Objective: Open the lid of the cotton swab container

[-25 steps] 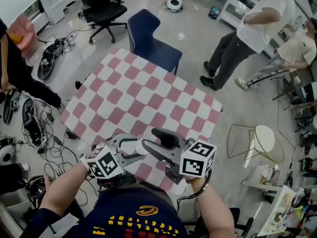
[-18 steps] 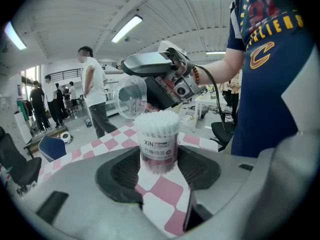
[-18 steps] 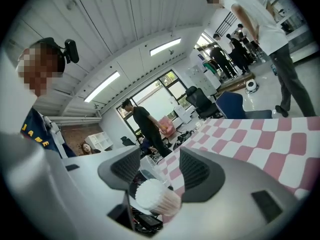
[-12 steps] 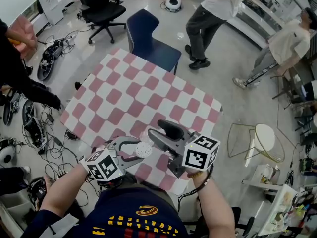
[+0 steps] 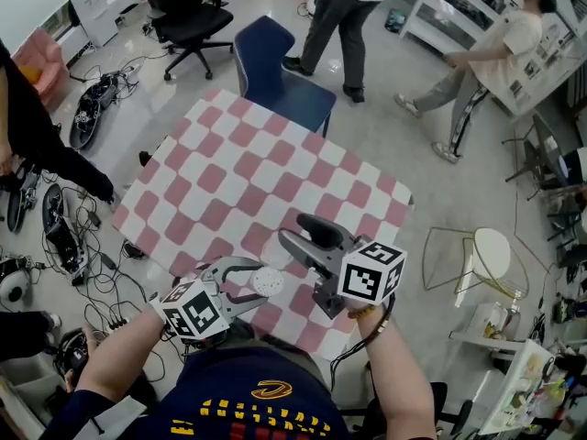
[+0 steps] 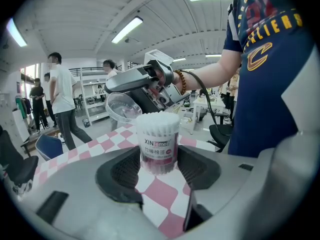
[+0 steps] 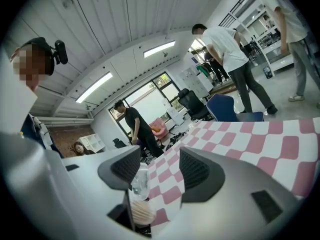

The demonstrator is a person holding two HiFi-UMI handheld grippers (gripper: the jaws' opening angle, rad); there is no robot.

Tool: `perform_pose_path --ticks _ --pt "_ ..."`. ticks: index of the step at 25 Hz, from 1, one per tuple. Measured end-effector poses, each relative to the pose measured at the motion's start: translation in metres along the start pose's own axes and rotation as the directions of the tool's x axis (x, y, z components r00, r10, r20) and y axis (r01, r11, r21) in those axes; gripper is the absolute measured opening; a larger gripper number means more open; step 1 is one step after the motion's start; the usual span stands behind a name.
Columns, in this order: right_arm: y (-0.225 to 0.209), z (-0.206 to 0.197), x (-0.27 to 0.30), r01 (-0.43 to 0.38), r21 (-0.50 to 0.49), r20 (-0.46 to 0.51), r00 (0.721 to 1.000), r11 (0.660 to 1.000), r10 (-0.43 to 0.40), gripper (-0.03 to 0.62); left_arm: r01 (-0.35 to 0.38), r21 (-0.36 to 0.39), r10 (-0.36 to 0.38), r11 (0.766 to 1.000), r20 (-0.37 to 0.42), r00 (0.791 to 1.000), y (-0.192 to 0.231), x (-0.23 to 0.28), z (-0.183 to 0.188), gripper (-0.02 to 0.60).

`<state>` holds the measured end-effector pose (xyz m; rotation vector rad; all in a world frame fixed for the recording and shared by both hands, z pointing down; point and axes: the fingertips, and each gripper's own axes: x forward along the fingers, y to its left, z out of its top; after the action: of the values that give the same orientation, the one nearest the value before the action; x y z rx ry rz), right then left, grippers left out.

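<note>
One change: pulled the right gripper (image 7: 161, 173) back, jaws wide and empty, with the clear domed plastic lid (image 6: 121, 109) tilted just beside one jaw. White swab tips bare, so opening looks done. Round clear-plastic cotton swab container (image 6: 158, 134) clamped in the left gripper (image 6: 159, 170) over the pink-and-white checked table (image 5: 257, 163). Nothing obstructing nearby, with walking people (image 5: 339, 7) well apart.

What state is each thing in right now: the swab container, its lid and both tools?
cotton swab container: upright, open, swab tips exposed.
left tool: closed on the container's sides.
right tool: jaws apart, nothing pinched between the pads.
lid: off the container, tilted, against one jaw of the right tool; whether it is carried is unclear.
</note>
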<state>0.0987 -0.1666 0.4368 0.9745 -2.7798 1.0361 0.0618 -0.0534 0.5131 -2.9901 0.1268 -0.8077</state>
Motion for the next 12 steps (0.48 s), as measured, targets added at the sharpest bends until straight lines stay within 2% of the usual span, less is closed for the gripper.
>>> perform_pose_path --ticks 4,12 --pt "-0.005 -0.003 0.001 0.02 0.008 0.01 1.0 1.0 -0.02 0.249 0.002 -0.02 -0.001 1.0 0.011 1.0 -0.002 0.001 -0.001 0.236" --pt "0.001 0.008 -0.003 0.031 0.009 0.051 0.998 0.999 -0.031 0.249 0.003 -0.107 -0.001 0.994 0.018 1.0 0.001 0.004 -0.012 0.236"
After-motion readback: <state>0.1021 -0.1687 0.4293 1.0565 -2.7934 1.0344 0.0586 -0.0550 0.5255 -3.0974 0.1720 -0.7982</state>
